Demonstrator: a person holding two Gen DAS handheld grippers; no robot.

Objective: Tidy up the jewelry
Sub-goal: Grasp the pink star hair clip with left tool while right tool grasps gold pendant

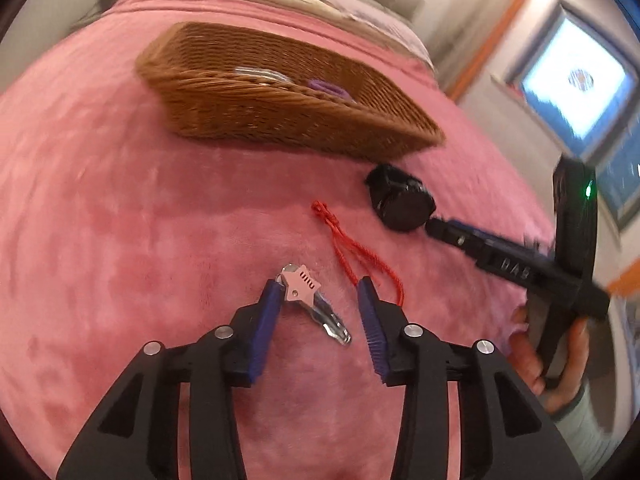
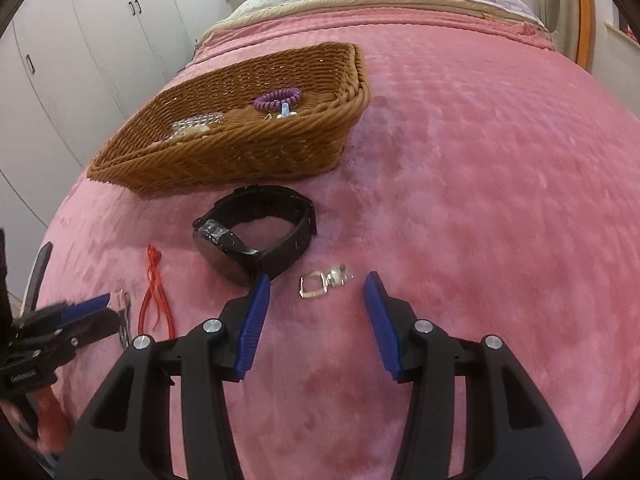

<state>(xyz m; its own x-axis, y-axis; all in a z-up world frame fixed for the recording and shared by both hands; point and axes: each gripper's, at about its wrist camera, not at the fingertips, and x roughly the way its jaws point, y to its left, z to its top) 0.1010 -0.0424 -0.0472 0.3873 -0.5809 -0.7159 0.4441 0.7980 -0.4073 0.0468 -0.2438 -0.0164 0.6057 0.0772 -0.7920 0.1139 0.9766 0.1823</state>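
Left gripper [image 1: 320, 284] wide open around pink-headed hair clip [image 1: 310, 300], its marking unreadable. Right gripper [image 2: 316, 280] wide open near clear ring [image 2: 316, 286], beside black watch [image 2: 256, 236]; wicker basket [image 2: 224, 160] far.

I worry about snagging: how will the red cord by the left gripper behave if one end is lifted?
The red cord is thin, twisted string lying in loose loops, so it probably hangs limp and trails. It looks very light. Its knotted end may catch in the plush pink blanket, and it might slip between the left gripper's open fingers.
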